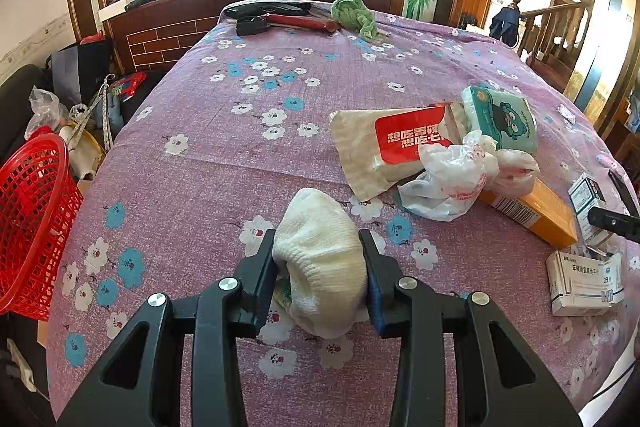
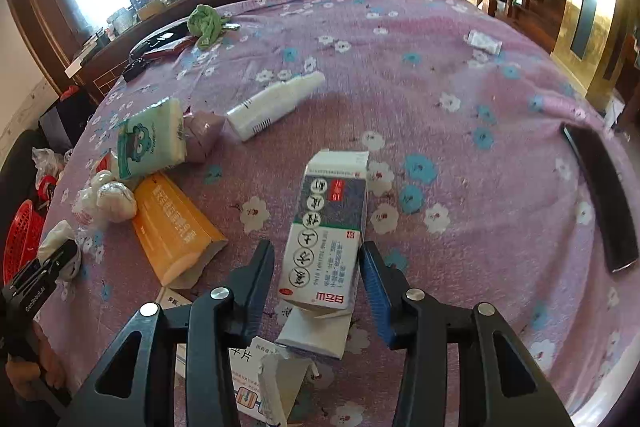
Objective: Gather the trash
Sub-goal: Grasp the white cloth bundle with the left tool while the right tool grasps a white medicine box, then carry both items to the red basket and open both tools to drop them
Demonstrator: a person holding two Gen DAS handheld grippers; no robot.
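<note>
A crumpled white knitted sock (image 1: 320, 263) sits near the table's front edge. Right of it lie a white plastic bag (image 1: 448, 183), an orange carton (image 1: 536, 211) and a medicine box (image 2: 326, 231) with open flaps.

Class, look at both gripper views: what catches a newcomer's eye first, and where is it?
The left gripper pinches a white knitted sock over the purple flowered cloth. A red basket sits beyond the cloth's left edge. The right gripper straddles a white medicine box, with gaps visible beside its pads.
</note>
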